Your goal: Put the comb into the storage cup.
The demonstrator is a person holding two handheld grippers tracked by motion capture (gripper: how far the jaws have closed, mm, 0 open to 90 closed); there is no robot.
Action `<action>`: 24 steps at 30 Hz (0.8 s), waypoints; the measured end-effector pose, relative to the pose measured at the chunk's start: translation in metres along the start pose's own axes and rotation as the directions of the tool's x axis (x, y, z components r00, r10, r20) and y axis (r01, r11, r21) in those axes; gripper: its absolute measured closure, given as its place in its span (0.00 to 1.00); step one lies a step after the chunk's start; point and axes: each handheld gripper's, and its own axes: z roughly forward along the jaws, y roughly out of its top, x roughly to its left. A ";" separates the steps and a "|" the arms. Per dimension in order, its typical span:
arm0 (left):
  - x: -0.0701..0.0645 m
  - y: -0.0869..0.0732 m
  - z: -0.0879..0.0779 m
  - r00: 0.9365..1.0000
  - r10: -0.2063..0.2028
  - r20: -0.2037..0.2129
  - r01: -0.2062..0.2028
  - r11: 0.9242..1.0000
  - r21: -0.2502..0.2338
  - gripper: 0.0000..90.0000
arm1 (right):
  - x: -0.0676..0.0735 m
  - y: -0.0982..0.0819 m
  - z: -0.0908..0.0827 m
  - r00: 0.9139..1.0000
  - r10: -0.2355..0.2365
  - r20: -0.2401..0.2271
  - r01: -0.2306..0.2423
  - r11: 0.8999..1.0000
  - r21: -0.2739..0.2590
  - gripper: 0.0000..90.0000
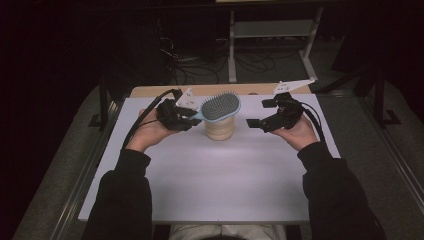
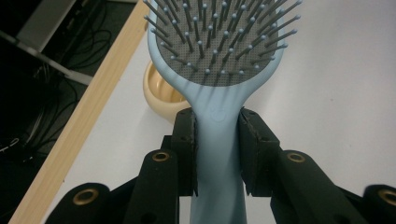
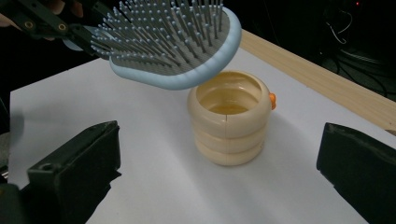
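White tabletop (image 1: 210, 175) spreads before me, edged at twelve o'clock by a strip of bare wood (image 1: 250, 89), with a dark room, floor cables (image 1: 200, 70) and a pale metal stand (image 1: 270, 40) beyond. Nothing else sits on the board, so nothing blocks either hand.

My left gripper (image 1: 192, 116) comes in from nine o'clock, its jaws clamped on the neck of the blue hairbrush (image 1: 220, 107), pads squeezing the handle from both sides in the left gripper view (image 2: 217, 140). I judge that I grip it there, close to the head, so the bristles face up and the head stays level as it goes over the container.

My right gripper (image 1: 260, 114) waits at three o'clock, jaws wide apart and holding nothing, aimed at the cream ribbed cup (image 3: 229, 123), probably ready to steady it.

That cup (image 1: 219, 129) stands upright at centre, mouth open, with the brush head hanging over its rim on the nine o'clock side. I cannot tell whether they touch. A small orange knob (image 3: 272, 99) sticks out of the cup's wall.
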 end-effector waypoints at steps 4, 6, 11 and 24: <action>-0.003 0.002 0.005 1.000 -0.013 -0.007 0.012 1.000 -0.028 0.78 | 0.001 0.006 0.002 1.000 0.005 -0.009 -0.005 1.000 0.007 0.01; -0.004 0.004 0.008 1.000 -0.012 -0.004 0.012 0.999 -0.034 0.78 | 0.002 0.009 0.003 1.000 -0.002 -0.014 0.002 1.000 0.016 0.01; -0.006 0.008 0.012 1.000 -0.009 0.005 0.009 0.998 -0.068 0.78 | 0.002 0.016 0.005 1.000 -0.002 -0.012 0.002 0.999 0.034 0.01; -0.015 0.019 0.026 1.000 0.001 0.000 -0.001 0.990 -0.142 0.78 | -0.004 0.028 0.015 0.999 0.032 -0.017 -0.031 0.999 0.042 0.01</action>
